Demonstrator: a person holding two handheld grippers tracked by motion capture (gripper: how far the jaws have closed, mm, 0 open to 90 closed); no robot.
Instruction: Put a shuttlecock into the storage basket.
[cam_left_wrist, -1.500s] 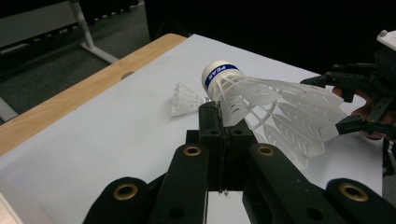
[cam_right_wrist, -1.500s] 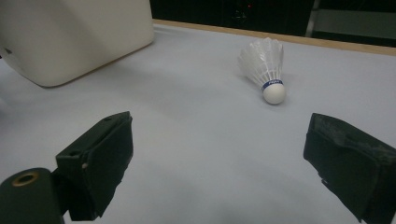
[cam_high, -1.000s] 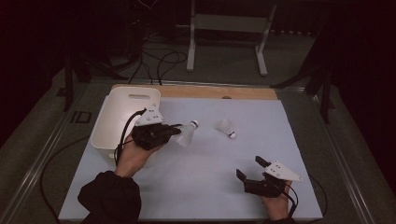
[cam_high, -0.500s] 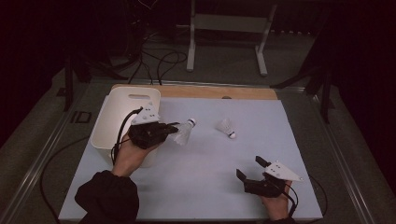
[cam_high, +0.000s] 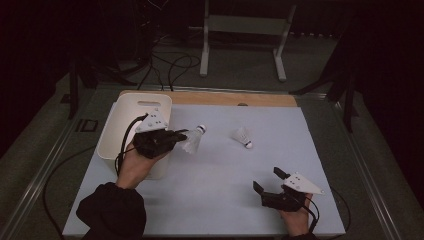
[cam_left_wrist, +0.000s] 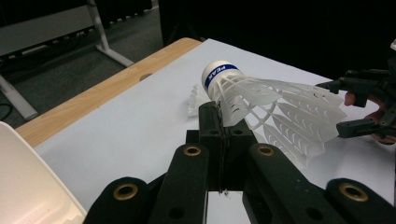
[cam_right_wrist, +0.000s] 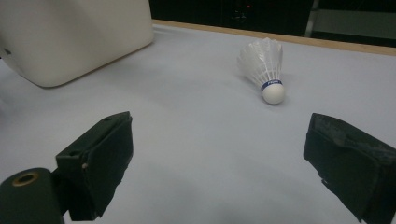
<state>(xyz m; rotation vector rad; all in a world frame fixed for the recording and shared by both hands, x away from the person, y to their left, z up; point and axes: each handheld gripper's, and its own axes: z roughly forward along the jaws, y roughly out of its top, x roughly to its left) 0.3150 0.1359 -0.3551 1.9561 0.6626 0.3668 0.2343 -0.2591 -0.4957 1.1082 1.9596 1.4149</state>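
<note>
Black left gripper (cam_left_wrist: 223, 122) jaws clamping shuttlecock (cam_left_wrist: 271, 105) skirt, right gripper (cam_right_wrist: 219, 163) jaws wide, empty.

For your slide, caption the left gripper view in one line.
Left gripper pinches a white shuttlecock by its skirt above the table.

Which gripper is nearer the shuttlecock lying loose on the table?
Left. The left gripper, clamping another shuttlecock, sits beside the loose shuttlecock; the right gripper rests open nearer the person.
</note>
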